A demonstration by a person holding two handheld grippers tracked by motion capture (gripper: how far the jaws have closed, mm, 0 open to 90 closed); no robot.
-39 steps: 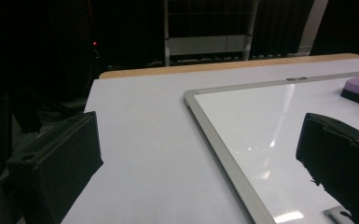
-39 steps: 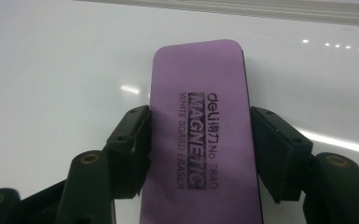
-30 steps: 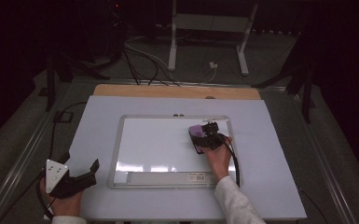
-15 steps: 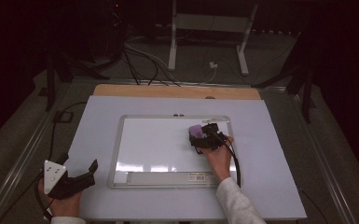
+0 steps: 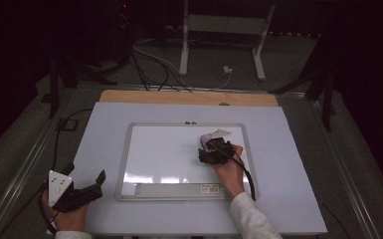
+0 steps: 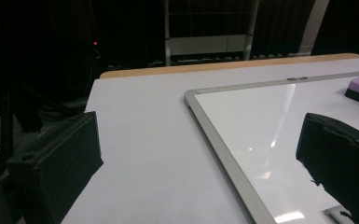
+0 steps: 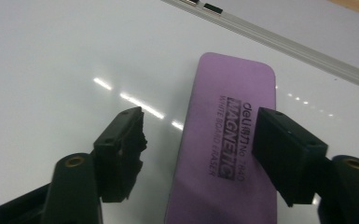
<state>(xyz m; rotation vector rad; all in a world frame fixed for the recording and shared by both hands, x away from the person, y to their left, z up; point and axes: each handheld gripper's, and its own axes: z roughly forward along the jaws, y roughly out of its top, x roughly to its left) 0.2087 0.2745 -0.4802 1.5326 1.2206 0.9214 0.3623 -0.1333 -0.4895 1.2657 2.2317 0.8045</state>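
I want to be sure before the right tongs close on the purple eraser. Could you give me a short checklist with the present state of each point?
1. Eraser lies flat on the whiteboard: ok.
2. Right tongs are open, no pad pressing on the eraser: ok; the jaws have just been closing.
3. Eraser centred between the jaws: not ok; one jaw stands over its right edge, the other well off its left side.
4. Whiteboard surface around the eraser free of other things: ok.
5. Left tongs open, holding nothing, off the board at its left: ok.
6. Height of the jaws above the board: cannot tell.
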